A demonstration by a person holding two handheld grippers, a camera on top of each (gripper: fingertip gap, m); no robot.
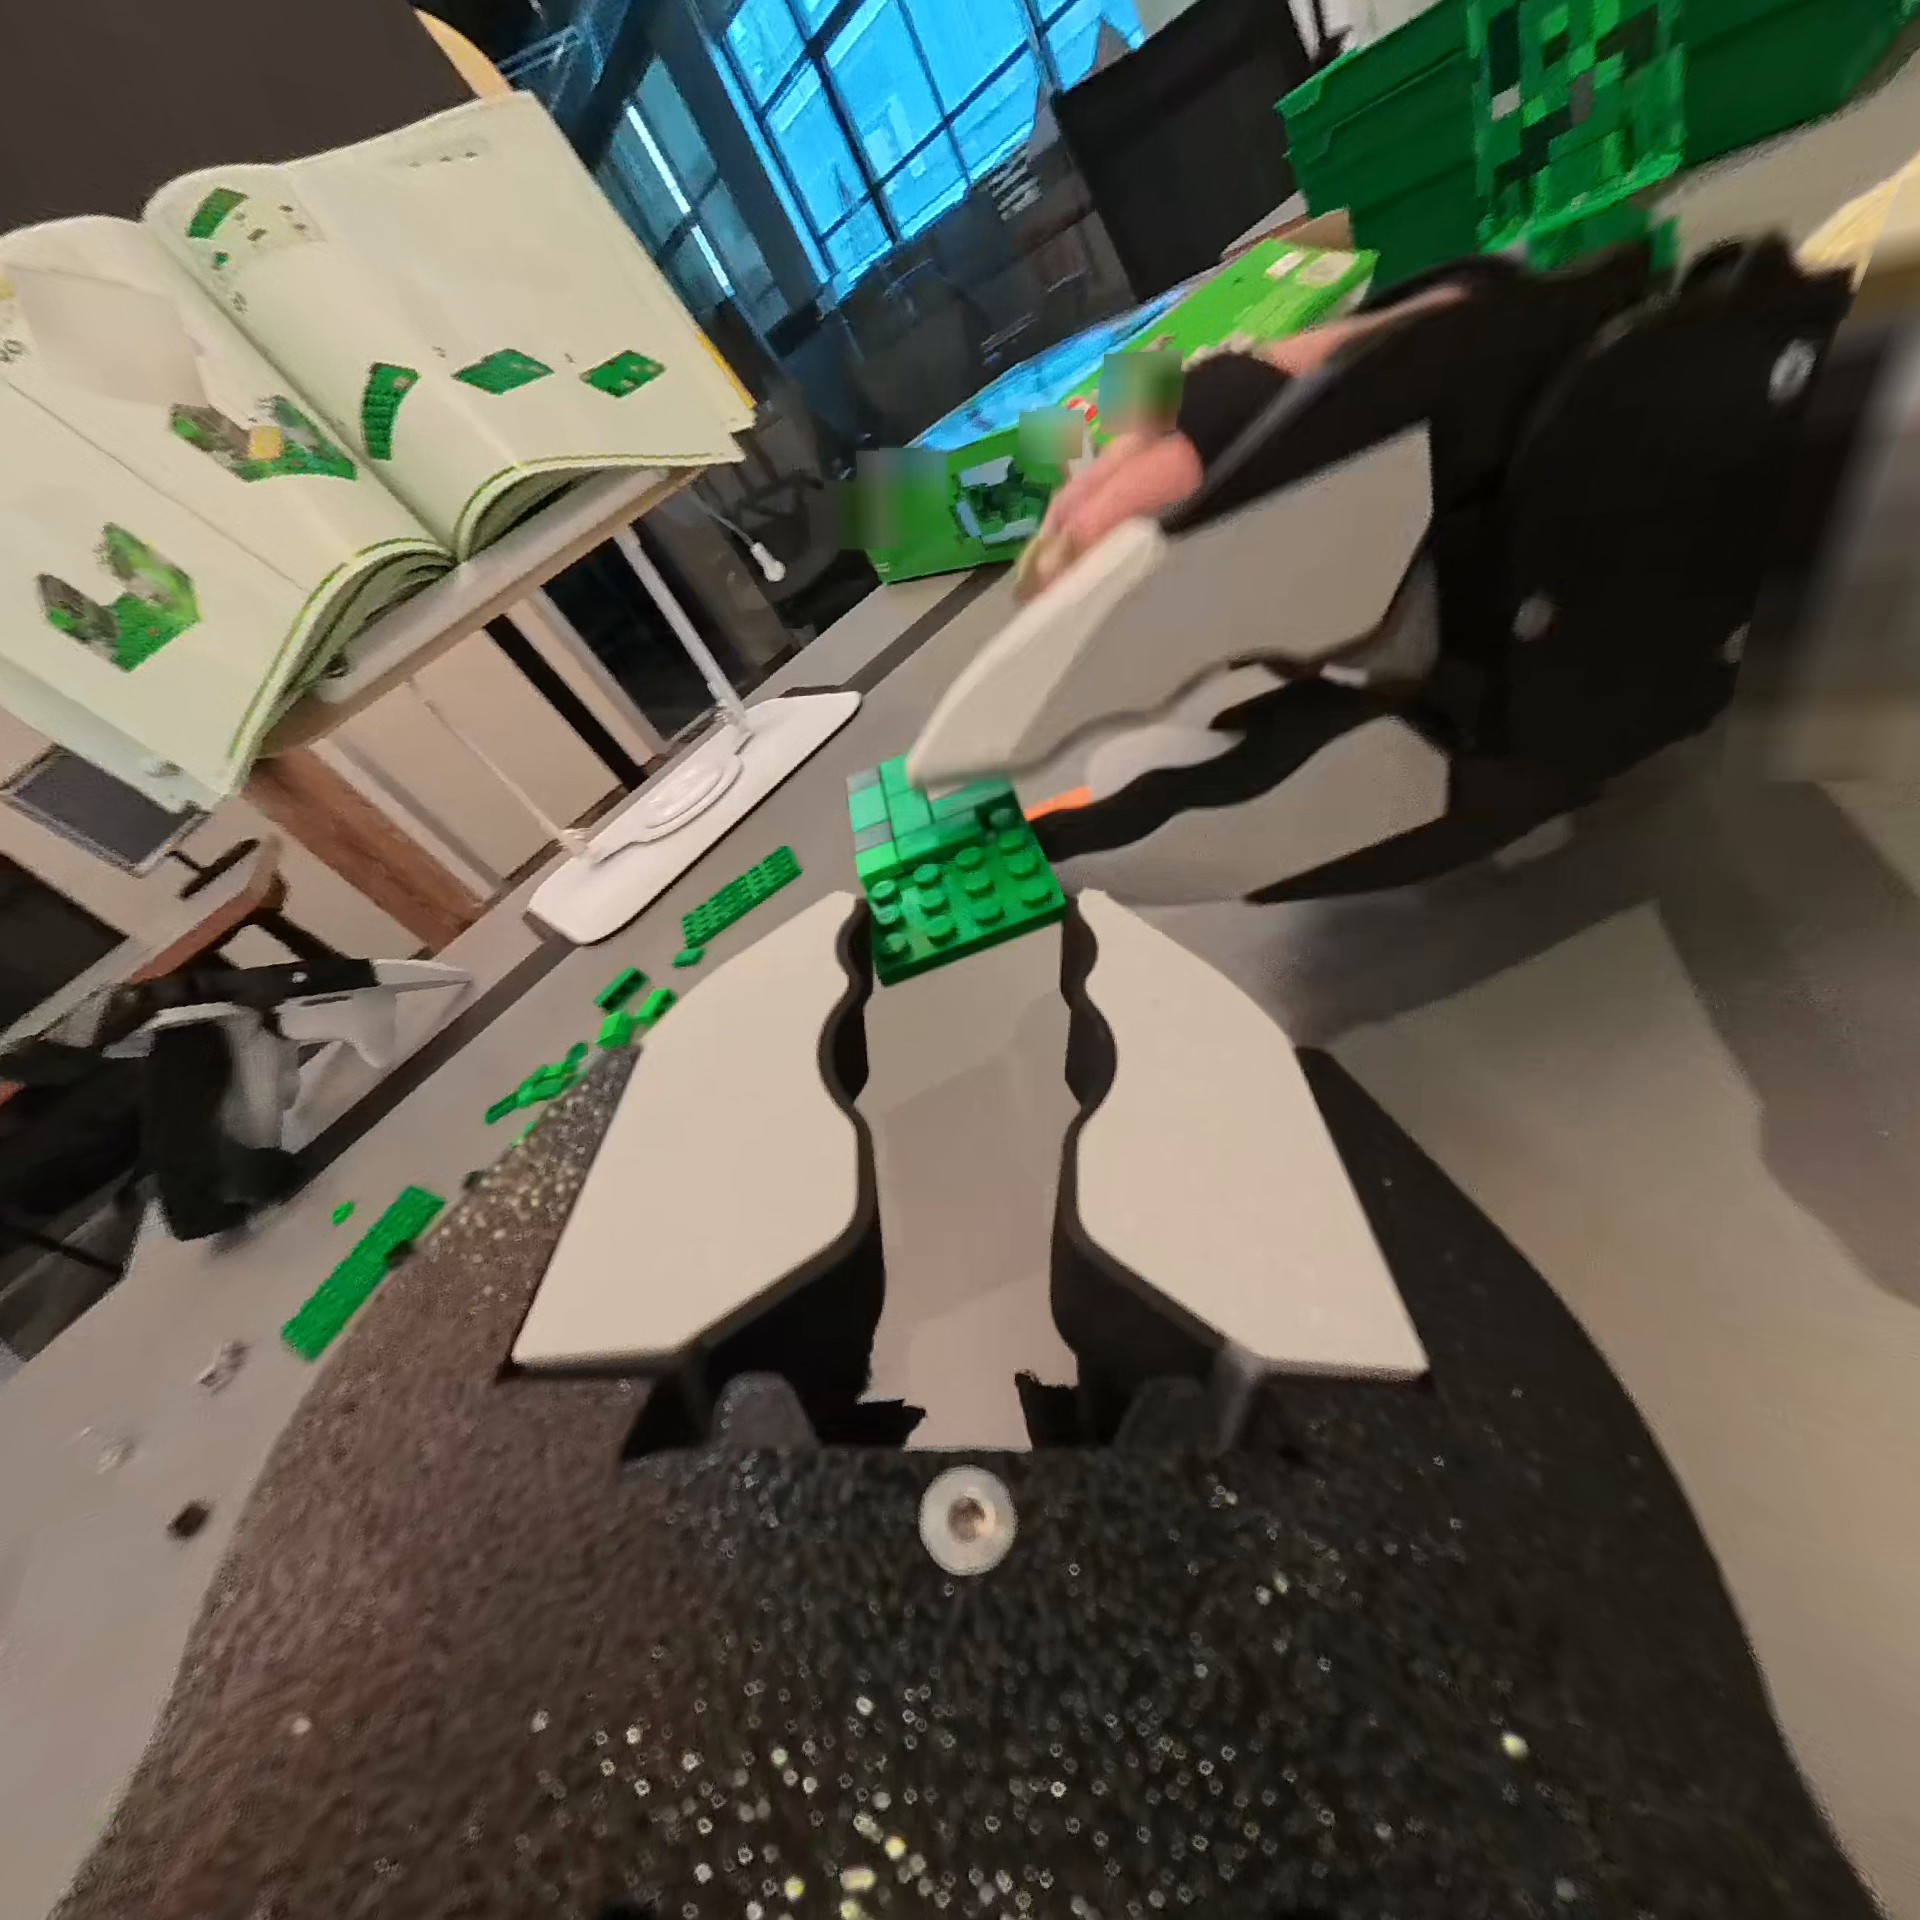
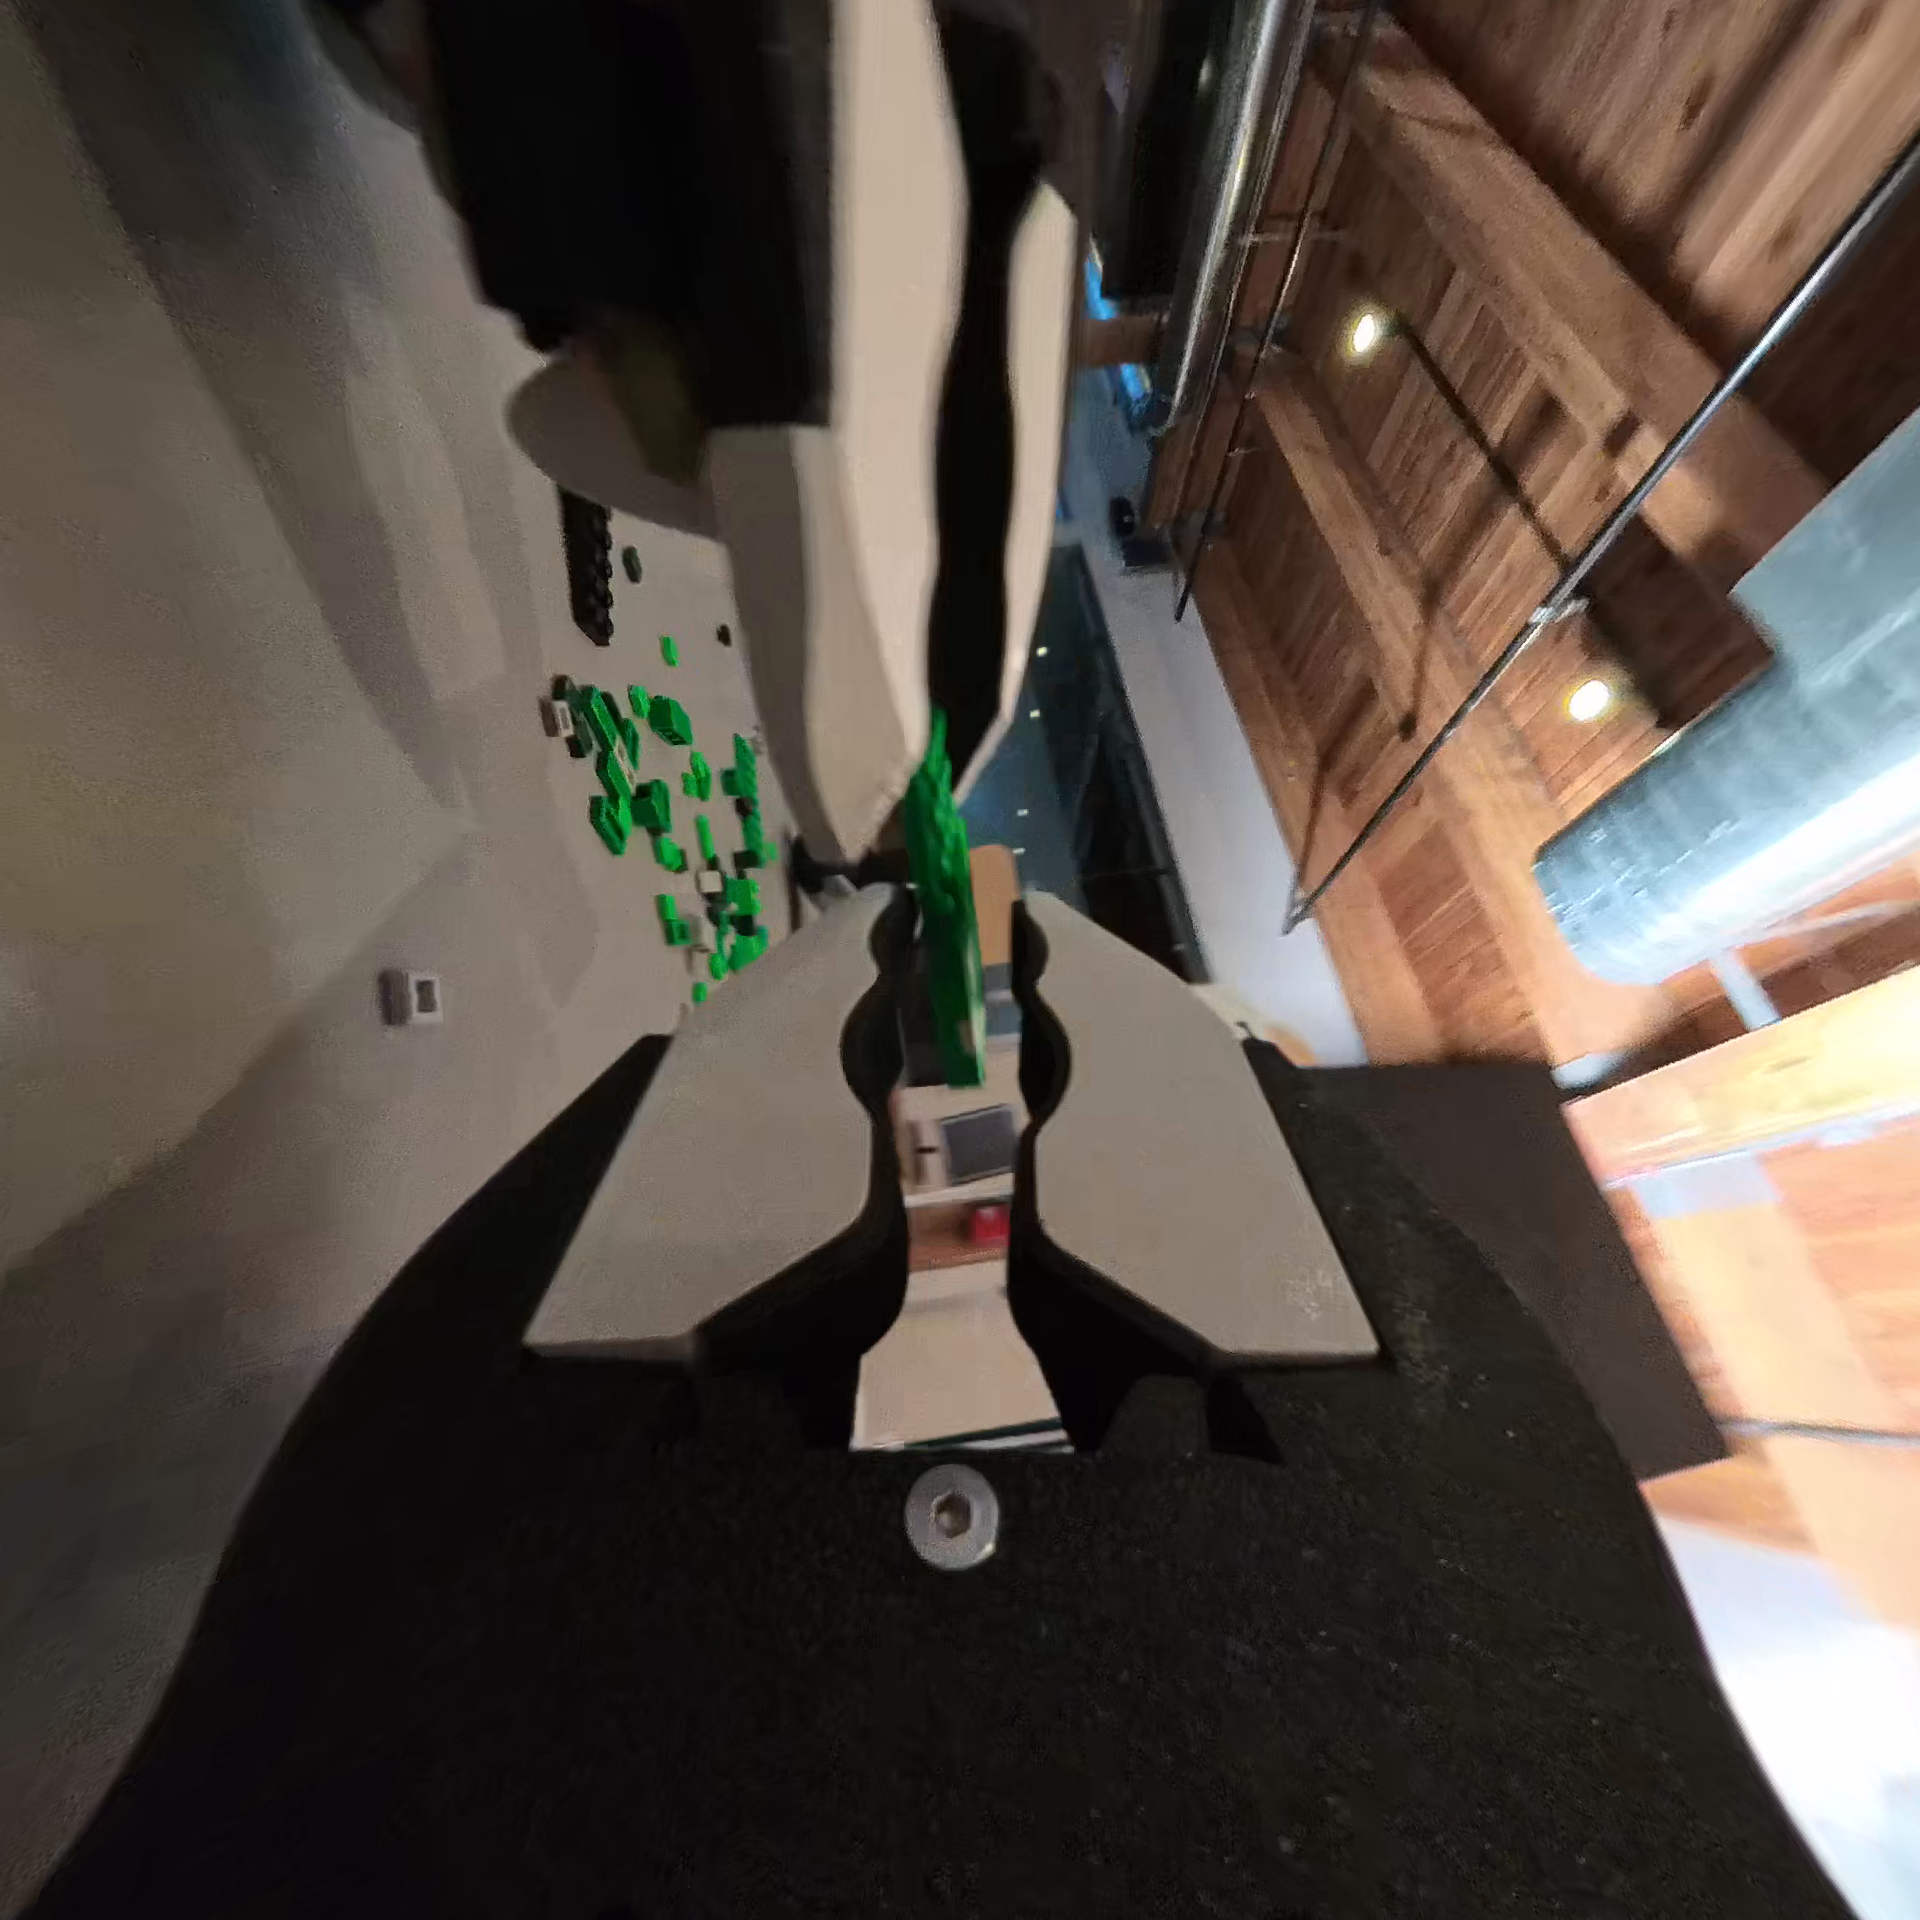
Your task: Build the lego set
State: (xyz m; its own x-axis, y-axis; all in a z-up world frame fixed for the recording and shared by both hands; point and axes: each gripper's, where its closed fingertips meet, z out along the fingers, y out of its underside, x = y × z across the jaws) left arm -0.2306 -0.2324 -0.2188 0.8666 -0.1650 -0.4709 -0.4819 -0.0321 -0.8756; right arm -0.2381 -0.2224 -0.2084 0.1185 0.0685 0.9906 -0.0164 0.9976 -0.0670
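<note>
A green studded plate assembly (image 1: 961,894) is held up off the grey table (image 1: 1455,1143). My left gripper (image 1: 966,914) is shut on its near end, one fingertip on each side edge. My right gripper (image 1: 987,800) comes in from the right. Its upper finger (image 1: 1039,665) rests on the plate's far top and its lower finger sits beneath. In the right wrist view the plate (image 2: 940,883) is edge-on between my right gripper's (image 2: 958,914) jaws. It lies against the left finger (image 2: 769,1122), with a gap to the other. The left gripper (image 2: 925,769) reaches in from above.
An open instruction booklet (image 1: 312,416) rests on a raised stand at the left, above a white base (image 1: 707,800). Loose green pieces (image 2: 675,810) and a long green plate (image 1: 364,1268) lie on the table. A spare gripper (image 1: 260,1049), a green box (image 1: 1226,312) and green crates (image 1: 1403,114) stand around.
</note>
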